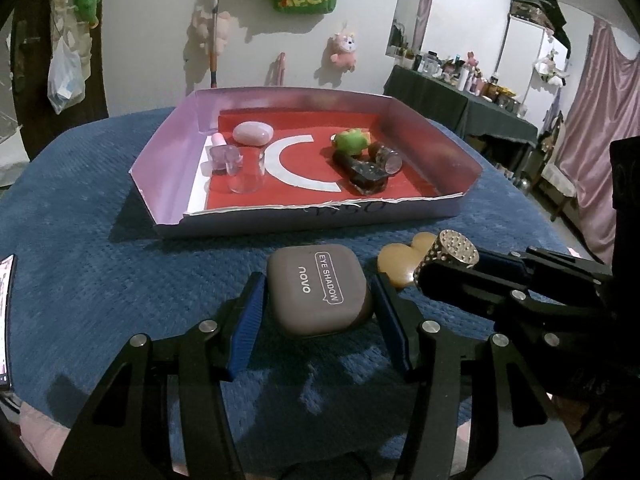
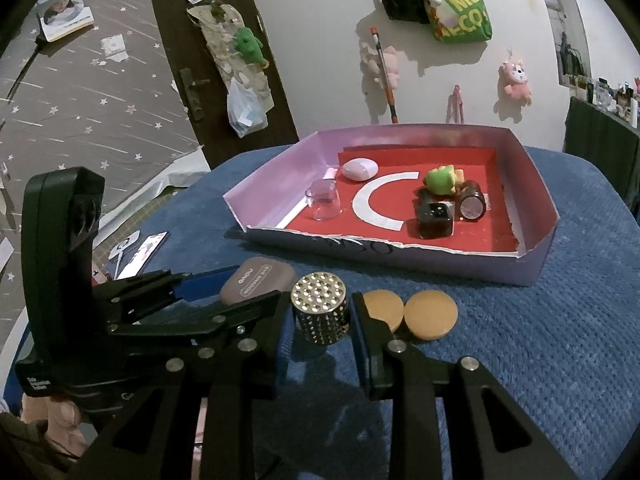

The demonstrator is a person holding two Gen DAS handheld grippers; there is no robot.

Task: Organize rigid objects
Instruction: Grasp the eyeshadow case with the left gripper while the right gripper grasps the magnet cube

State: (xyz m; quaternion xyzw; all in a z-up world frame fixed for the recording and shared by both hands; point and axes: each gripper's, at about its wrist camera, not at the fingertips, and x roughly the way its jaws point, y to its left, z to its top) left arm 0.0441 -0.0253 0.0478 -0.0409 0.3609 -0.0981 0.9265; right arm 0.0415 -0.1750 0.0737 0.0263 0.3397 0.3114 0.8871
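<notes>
Left wrist view: both grippers grip pieces just before the shallow lilac cardboard tray [image 1: 456, 148], left gripper [image 1: 318, 312] clamping the grey-brown plastic eye-shadow case [image 1: 318, 292], right gripper [image 2: 322, 320] closed on the studded metal cylinder [image 2: 320, 308]; next, probably carry them into it.

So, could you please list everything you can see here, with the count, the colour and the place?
Cardboard tray: one, lilac walls, red floor, on the blue cloth.
Blue cloth: one, covers the table.
Clear glass: one, tray, left side.
Pale pink case: one, tray, back left.
Green toy: one, tray, right side.
Dark containers: two, beside the toy.
Eye shadow case: one, grey-brown, between the left jaws.
Studded metal cylinder: one, silver, in the right jaws.
Tan discs: two, on the cloth, beside the cylinder.
Left gripper: black, blue pads.
Right gripper: black, shut.
</notes>
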